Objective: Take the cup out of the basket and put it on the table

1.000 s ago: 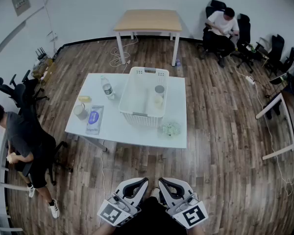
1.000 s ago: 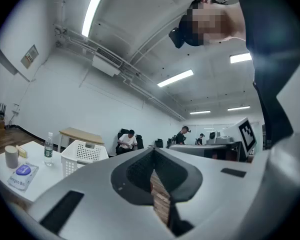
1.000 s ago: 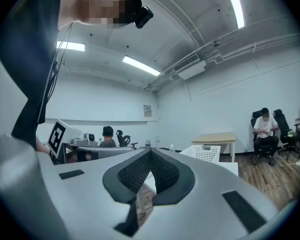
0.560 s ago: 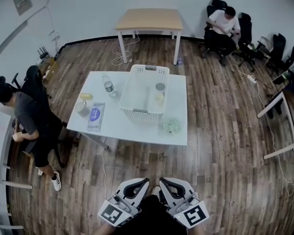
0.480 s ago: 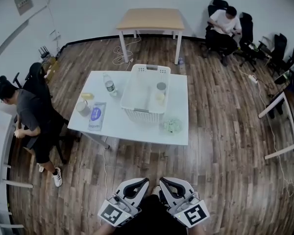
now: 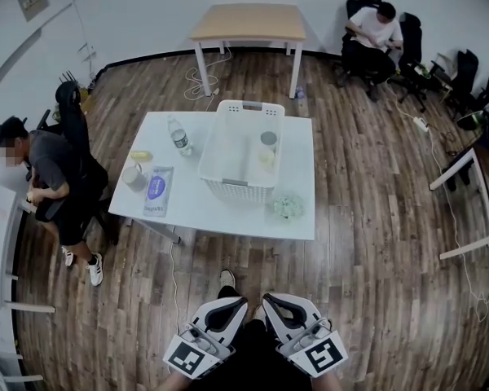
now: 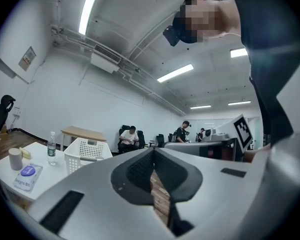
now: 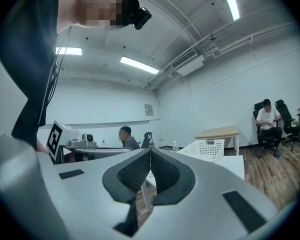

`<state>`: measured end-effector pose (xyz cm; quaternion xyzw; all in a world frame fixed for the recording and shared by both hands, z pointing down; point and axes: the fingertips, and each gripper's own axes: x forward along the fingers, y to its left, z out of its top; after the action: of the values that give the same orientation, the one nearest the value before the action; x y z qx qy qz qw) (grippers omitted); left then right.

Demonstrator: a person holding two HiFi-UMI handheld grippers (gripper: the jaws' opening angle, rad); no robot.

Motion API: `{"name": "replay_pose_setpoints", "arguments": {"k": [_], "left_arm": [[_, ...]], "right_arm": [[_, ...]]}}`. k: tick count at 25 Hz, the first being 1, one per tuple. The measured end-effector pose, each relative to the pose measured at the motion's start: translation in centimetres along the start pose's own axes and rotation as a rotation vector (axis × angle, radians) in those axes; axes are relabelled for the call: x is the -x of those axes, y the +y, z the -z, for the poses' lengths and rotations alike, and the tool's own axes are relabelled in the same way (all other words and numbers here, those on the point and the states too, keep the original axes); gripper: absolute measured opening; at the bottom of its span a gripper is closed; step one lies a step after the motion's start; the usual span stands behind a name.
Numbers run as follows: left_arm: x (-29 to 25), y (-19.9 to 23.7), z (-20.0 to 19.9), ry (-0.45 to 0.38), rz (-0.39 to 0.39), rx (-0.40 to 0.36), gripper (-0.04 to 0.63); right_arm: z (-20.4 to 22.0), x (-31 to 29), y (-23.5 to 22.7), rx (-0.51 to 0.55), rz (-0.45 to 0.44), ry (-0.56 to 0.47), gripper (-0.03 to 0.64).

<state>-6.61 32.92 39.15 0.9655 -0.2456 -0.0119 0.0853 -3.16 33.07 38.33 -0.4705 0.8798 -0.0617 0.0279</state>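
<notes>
The white basket (image 6: 228,149) stands on the white table (image 6: 228,214), well ahead of me. Inside it, at its right side, are a grey-topped cup (image 6: 266,140) and a pale yellow item (image 6: 265,160). My left gripper (image 6: 235,303) and right gripper (image 6: 272,301) are held low and close to my body, far from the table, both shut with nothing between the jaws. In the left gripper view the basket (image 7: 87,151) shows beyond the shut left gripper (image 7: 153,153). The basket (image 8: 208,148) also shows in the right gripper view, past the shut right gripper (image 8: 150,152).
On the table's left lie a water bottle (image 6: 178,138), a round container (image 6: 133,175), a yellow item (image 6: 141,155) and a purple-labelled packet (image 6: 156,191); a green crumpled thing (image 6: 289,206) is at the front right. A person (image 6: 53,177) sits left. A wooden table (image 6: 248,23) stands behind.
The person at the left has shifted by the chair. The table sits slightly higher and nearer in view, and a shoe now shows ahead of the grippers. Both grippers stay shut.
</notes>
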Motion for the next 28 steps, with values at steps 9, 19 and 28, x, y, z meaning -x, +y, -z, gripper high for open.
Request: {"name": "replay_pose_setpoints", "arguments": {"k": [9,19,28], "left_arm": [[-2.5,5.0,-1.1,-0.006,0.057,0.001,0.009],[-4.5,13.7,-4.0,-0.041,0.089,-0.022,0.009],[-4.0,20.3,-3.7,-0.013,0.102,-0.047,0.009]], "right_arm": [[-0.9,-5.3,-2.3,0.018,0.037,-0.002,0.025],[-2.4,-13.8,-4.8,0.05,0.066,0.008,0.025],[-1.7,-20.2,-5.0,0.063,0.094,0.046,0.025]]}}
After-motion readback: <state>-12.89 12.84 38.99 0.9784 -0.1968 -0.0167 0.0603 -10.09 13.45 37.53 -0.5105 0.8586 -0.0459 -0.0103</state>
